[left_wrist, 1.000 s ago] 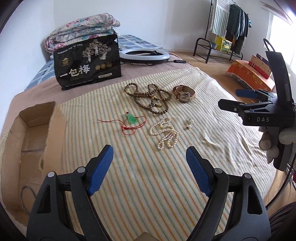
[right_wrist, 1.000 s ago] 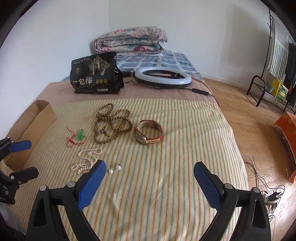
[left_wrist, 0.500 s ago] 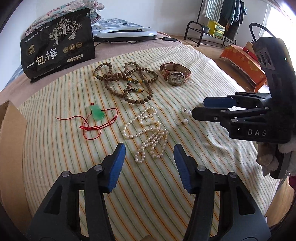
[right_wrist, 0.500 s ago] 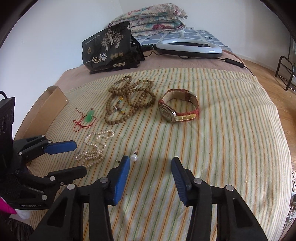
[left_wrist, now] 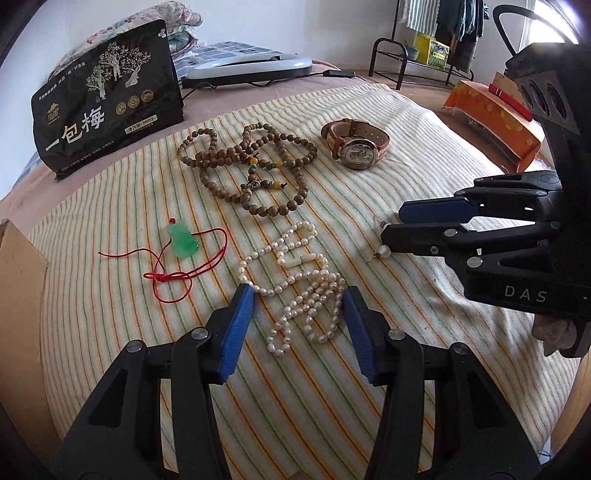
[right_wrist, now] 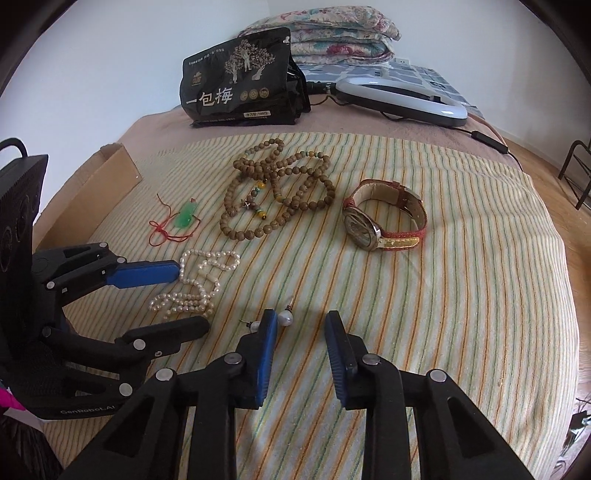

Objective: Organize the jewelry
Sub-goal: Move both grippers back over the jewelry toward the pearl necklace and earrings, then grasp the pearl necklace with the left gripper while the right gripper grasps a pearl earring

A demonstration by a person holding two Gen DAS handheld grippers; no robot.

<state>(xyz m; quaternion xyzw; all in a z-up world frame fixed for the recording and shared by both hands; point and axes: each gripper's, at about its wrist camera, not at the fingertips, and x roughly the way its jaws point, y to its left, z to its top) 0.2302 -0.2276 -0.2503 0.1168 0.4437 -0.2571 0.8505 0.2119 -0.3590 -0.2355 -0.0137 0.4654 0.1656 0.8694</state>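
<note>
White walls (right_wrist: 110, 66) meet a wooden floor (right_wrist: 532, 155), with a clothes rack (left_wrist: 439, 40) by a bright window (left_wrist: 546, 22).

— Plenty of daylight in here. Where is it coming from?

— The far right: the window (left_wrist: 554, 18) is blown out to white glare in the left wrist view. Shadows are soft; the watch (right_wrist: 384, 218) casts a faint one to its right on the striped cloth (right_wrist: 461, 295).

— Anything blurred?

— No, the beads are crisp. But both views bulge, the bed's edge curves, the corners go black, and the near black arms look dark and oversized.
</note>
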